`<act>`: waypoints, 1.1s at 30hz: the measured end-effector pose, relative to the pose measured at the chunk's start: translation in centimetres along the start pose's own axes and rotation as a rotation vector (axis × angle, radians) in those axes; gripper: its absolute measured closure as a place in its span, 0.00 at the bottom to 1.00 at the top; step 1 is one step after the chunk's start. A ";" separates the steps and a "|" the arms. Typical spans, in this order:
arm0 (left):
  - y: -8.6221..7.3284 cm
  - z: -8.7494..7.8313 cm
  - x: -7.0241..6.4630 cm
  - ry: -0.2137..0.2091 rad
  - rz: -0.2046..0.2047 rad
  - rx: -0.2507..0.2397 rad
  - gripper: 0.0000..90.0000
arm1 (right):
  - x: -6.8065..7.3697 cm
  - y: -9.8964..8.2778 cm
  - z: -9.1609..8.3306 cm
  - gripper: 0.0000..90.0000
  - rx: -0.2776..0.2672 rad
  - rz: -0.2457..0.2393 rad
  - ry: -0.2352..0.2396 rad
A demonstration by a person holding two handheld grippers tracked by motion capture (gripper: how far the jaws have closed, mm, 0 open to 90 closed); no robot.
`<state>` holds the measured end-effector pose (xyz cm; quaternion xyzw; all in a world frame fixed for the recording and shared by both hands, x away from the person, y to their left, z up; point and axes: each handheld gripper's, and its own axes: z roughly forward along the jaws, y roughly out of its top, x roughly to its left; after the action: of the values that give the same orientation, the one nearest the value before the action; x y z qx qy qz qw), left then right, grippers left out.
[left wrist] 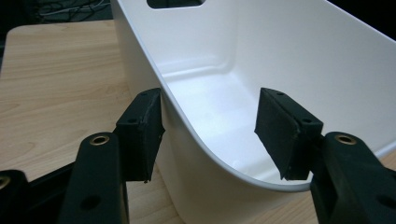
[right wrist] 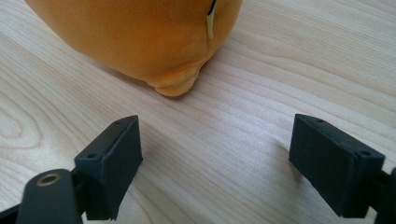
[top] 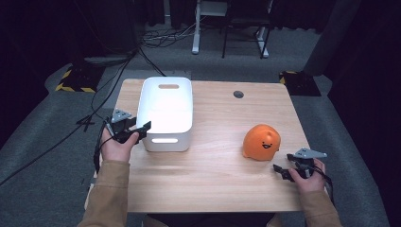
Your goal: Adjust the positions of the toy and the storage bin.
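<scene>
A white plastic bin (top: 185, 109) stands on the left half of the wooden table (top: 213, 175). My left gripper (top: 142, 130) sits at its near left corner. In the left gripper view the jaws (left wrist: 210, 135) straddle the bin's curved corner wall (left wrist: 280, 51), one pad outside against the wall and one inside, shut on it. The bin looks empty inside. An orange plush toy (top: 261, 142) with a smiling face lies on the right. My right gripper (top: 283, 165) rests low just in front of it, open, with bare wood between its pads (right wrist: 215, 168) and the toy (right wrist: 130, 32) a little ahead.
A round grey cable hole (top: 238, 94) lies at the table's back edge. Cables trail on the floor to the left, and desk and chair legs stand behind the table. Bare wood lies between the bin and the toy.
</scene>
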<state>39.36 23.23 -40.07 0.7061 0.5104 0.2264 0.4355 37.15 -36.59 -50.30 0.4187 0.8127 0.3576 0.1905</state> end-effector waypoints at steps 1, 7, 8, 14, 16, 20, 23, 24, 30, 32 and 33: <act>0.0 -0.1 -0.2 -0.001 0.009 0.004 0.47 | 0.0 0.0 0.0 0.19 0.000 0.000 0.000; -0.6 -0.4 -1.6 -0.029 0.019 -0.011 0.46 | 0.0 0.0 0.0 0.19 0.000 0.000 0.000; -0.8 -0.5 -1.8 -0.030 0.022 -0.016 0.46 | 0.0 0.0 0.0 0.19 0.000 0.000 0.000; -1.5 -0.8 -3.9 -0.052 0.038 -0.039 0.43 | 0.0 0.0 0.0 0.19 0.000 0.000 0.000; -1.7 -0.9 -4.3 -0.057 0.032 -0.048 0.43 | 0.0 0.0 0.0 0.19 0.000 0.000 0.000; -2.1 -1.1 -5.6 -0.059 0.041 -0.060 0.42 | 0.0 0.0 0.0 0.19 0.000 0.000 0.000; -2.3 -1.2 -6.7 -0.066 0.050 -0.055 0.41 | 0.0 0.0 0.0 0.19 0.000 0.000 0.000; -2.3 -1.2 -7.0 -0.069 0.055 -0.052 0.41 | 0.0 0.0 0.0 0.19 0.000 0.000 0.000; -2.6 -1.4 -8.9 -0.102 0.074 -0.034 0.39 | 0.0 0.0 0.0 0.19 0.000 0.000 0.000; -2.7 -1.5 -9.1 -0.099 0.080 -0.031 0.39 | 0.0 0.0 0.0 0.19 0.000 0.000 0.000; -2.7 -1.6 -9.4 -0.102 0.081 -0.027 0.39 | 0.0 0.0 0.0 0.19 0.000 0.000 0.000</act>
<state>33.16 15.45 -40.39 0.7307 0.4554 0.2146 0.4610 37.14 -36.59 -50.30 0.4186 0.8127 0.3577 0.1906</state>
